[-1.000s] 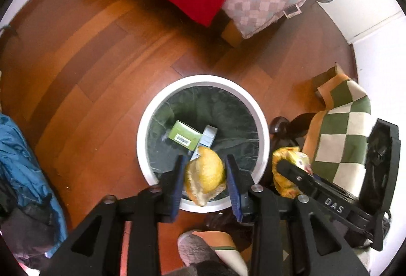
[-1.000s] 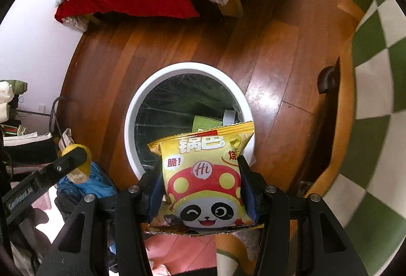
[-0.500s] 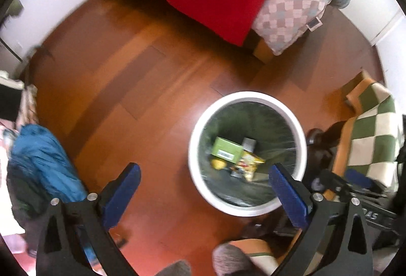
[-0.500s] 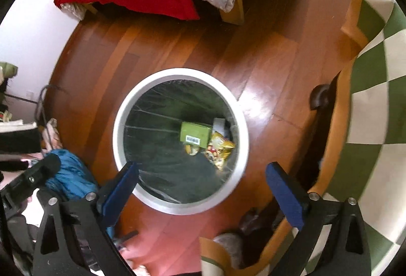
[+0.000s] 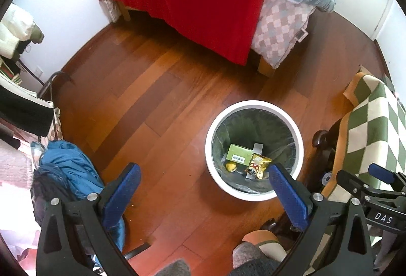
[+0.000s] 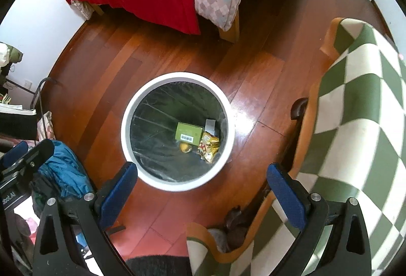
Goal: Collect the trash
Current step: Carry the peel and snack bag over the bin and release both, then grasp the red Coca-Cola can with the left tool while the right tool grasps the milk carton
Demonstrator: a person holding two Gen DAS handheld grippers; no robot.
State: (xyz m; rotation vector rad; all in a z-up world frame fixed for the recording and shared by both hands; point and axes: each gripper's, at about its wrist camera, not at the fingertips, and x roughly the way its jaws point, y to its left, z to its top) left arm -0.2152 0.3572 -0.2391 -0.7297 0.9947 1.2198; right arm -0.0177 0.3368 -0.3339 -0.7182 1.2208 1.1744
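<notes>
Bin (image 6: pixel 177 135) sits on the wood floor (image 5: pixel 152 108) betw. the bed (image 5: pixel 208 12) and the checked blanket (image 6: pixel 355 124) on the chair; I read that spot as handy, w/ open floor on the bed side. Trash lies at the bottom, on the dark liner: green box (image 6: pixel 189 133), yellow snack bag (image 6: pixel 208 146) touching its right edge, small yellow scrap (image 6: pixel 184 147) just below the box, a white bit (image 6: pixel 210 125) at the far side. Left hand-held gripper (image 5: pixel 203 195) is spread wide, nothing betw. its blue pads (image 5: pixel 121 195); I hold it high and off to the left of the bin. Right hand-held gripper (image 6: pixel 203 197) is likewise wide apart and empty, near-centred above the rim; wide jaws suit me, since any next pickup needs them parted anyway. No loose litter shows on the visible floor, so I judge this round done or close to it; blue jacket (image 5: pixel 68 169) heaped by the wall looks like clothing, not trash, so I leave it.
</notes>
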